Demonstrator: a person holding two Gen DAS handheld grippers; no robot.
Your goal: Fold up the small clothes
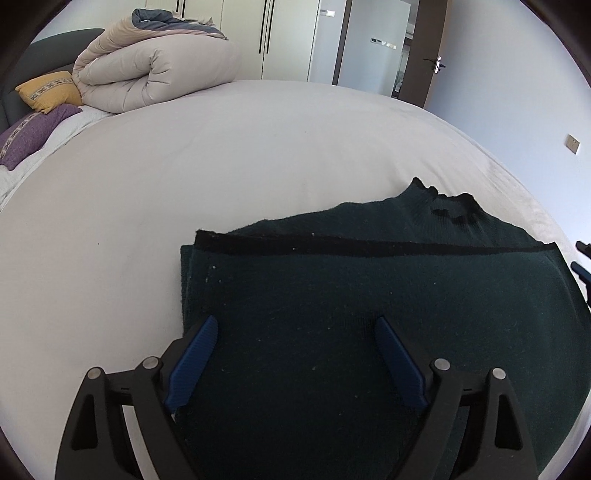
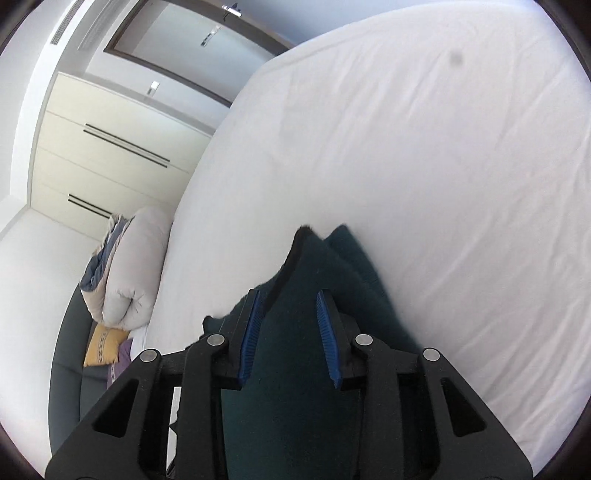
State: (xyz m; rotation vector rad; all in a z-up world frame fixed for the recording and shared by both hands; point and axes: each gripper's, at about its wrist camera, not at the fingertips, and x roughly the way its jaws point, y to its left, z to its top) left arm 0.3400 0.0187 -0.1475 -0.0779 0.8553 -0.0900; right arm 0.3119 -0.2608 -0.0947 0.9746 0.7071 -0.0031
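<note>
A dark green knit sweater (image 1: 332, 288) lies folded on the white bed (image 1: 221, 166), its collar toward the far right and a black hem line across its middle. My left gripper (image 1: 295, 321) hangs open and wide over the sweater's near left part, its blue pads (image 1: 195, 354) clear of the fabric. My right gripper (image 2: 288, 293) is at the sweater's right edge, and its tips (image 1: 581, 258) show at the right border of the left wrist view. In the right wrist view a ridge of the sweater (image 2: 314, 258) fills the gap between its blue pads (image 2: 327, 332), which close on it.
A rolled cream duvet (image 1: 155, 70) and yellow (image 1: 50, 90) and purple (image 1: 29, 133) pillows sit at the bed's far left. Wardrobe doors (image 1: 280, 33) and a room door (image 1: 428, 48) stand beyond. White sheet (image 2: 406, 147) stretches past the sweater.
</note>
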